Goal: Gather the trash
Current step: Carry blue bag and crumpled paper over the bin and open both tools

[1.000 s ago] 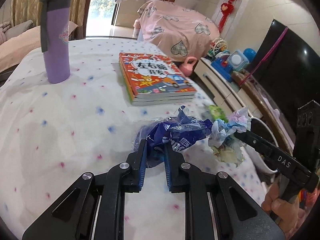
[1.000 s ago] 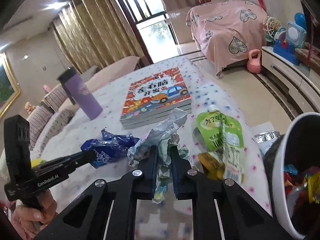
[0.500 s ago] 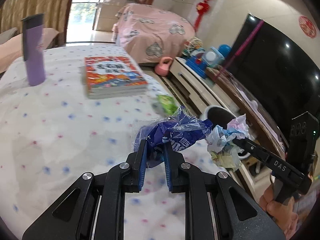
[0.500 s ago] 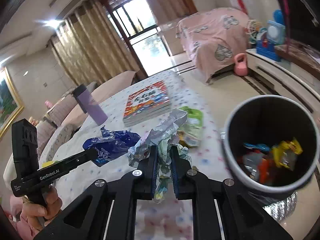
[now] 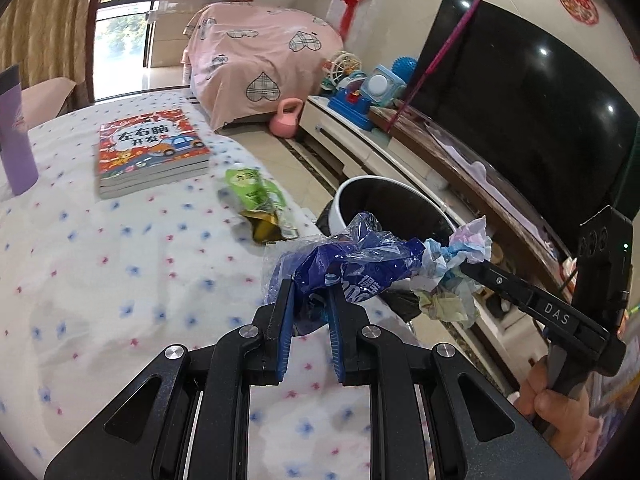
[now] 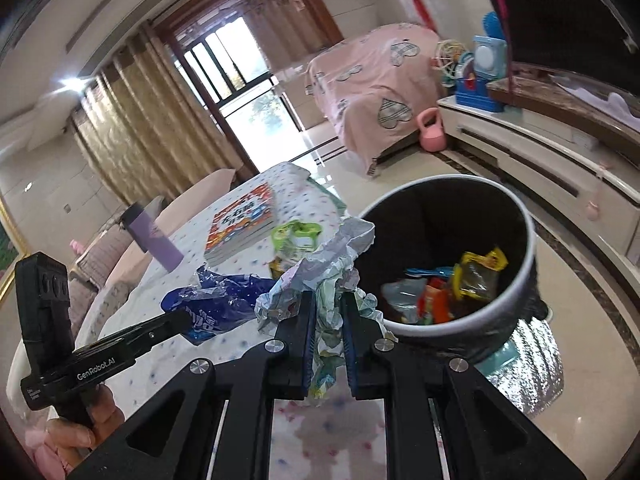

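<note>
**Blue wrapper and crumpled paper held beside the bin**

Blue plastic wrapper (image 5: 352, 264) is clamped in the left gripper (image 5: 310, 296) above the table edge; crumpled paper (image 6: 320, 276) is pinched by the right gripper (image 6: 326, 312), just beside the trash bin (image 6: 528, 240).

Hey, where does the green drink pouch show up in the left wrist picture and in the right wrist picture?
Left wrist view: green drink pouch lies left of centre on the dotted tablecloth, between the book and the trash bin.
Right wrist view: green drink pouch sits at centre, partly hidden behind the crumpled paper.
Shared landmark: the book.
</note>
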`<act>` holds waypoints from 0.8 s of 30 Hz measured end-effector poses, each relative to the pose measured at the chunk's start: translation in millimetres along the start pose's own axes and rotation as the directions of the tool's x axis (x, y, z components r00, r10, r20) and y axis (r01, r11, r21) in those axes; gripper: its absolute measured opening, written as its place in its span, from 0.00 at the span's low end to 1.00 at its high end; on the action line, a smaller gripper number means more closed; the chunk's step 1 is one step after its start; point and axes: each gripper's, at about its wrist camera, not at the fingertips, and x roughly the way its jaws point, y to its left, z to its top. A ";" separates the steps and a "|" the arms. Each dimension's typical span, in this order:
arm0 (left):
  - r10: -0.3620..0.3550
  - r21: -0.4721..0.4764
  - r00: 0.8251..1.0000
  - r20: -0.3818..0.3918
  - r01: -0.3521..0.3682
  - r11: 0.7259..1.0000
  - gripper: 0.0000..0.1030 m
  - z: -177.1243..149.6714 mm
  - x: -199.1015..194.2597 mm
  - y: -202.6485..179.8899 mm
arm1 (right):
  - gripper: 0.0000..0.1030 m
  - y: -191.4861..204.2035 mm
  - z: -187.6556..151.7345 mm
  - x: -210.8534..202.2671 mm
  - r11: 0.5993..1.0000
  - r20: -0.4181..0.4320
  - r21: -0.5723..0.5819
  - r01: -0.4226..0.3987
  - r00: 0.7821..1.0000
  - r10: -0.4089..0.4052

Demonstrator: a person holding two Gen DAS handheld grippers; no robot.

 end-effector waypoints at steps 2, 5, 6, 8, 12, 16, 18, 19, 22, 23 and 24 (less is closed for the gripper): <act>0.000 0.010 1.000 -0.002 0.000 1.000 0.14 0.5 0.6 -4.6 | 0.12 -6.4 0.3 -4.0 1.000 0.009 0.011 0.007 1.000 -0.007; 0.007 0.033 1.000 0.001 -0.007 0.999 0.14 2.2 3.0 -12.6 | 0.12 -15.2 2.6 -9.4 1.000 0.023 0.026 0.011 1.000 -0.012; 0.009 0.039 1.000 0.002 -0.009 0.999 0.14 2.7 3.8 -14.9 | 0.12 -17.5 3.0 -11.6 0.999 0.027 0.029 0.013 1.000 -0.014; 0.013 0.054 1.000 0.004 -0.013 0.998 0.14 4.0 5.9 -20.9 | 0.12 -23.1 4.1 -15.4 0.999 0.036 0.033 0.018 0.999 -0.019; 0.006 0.065 1.000 -0.003 -0.006 0.998 0.14 6.6 10.7 -29.3 | 0.12 -33.6 7.0 -20.9 0.999 0.051 0.046 0.028 0.998 -0.030; 0.000 0.071 1.000 -0.010 0.000 0.997 0.14 9.8 16.8 -34.9 | 0.12 -42.6 10.7 -26.0 0.998 0.065 0.056 0.040 0.997 -0.044; -0.001 0.075 1.000 -0.011 0.002 0.997 0.14 11.9 20.1 -38.4 | 0.12 -46.5 13.7 -27.4 0.997 0.070 0.059 0.047 0.996 -0.051; -0.002 0.076 1.000 -0.012 0.003 0.997 0.14 12.8 21.6 -40.0 | 0.12 -48.6 15.3 -28.0 0.997 0.073 0.059 0.051 0.996 -0.056; -0.003 0.081 1.000 -0.017 0.005 0.997 0.14 15.8 27.5 -44.2 | 0.12 -55.6 18.4 -29.4 0.996 0.077 0.059 0.064 0.995 -0.069; -0.003 0.082 1.000 -0.017 0.005 0.997 0.14 16.8 29.4 -45.6 | 0.12 -57.1 19.2 -29.5 0.996 0.077 0.059 0.068 0.994 -0.073; -0.003 0.084 1.000 -0.018 0.005 0.996 0.14 18.0 31.4 -46.9 | 0.12 -59.5 19.9 -29.1 0.996 0.077 0.059 0.073 0.994 -0.077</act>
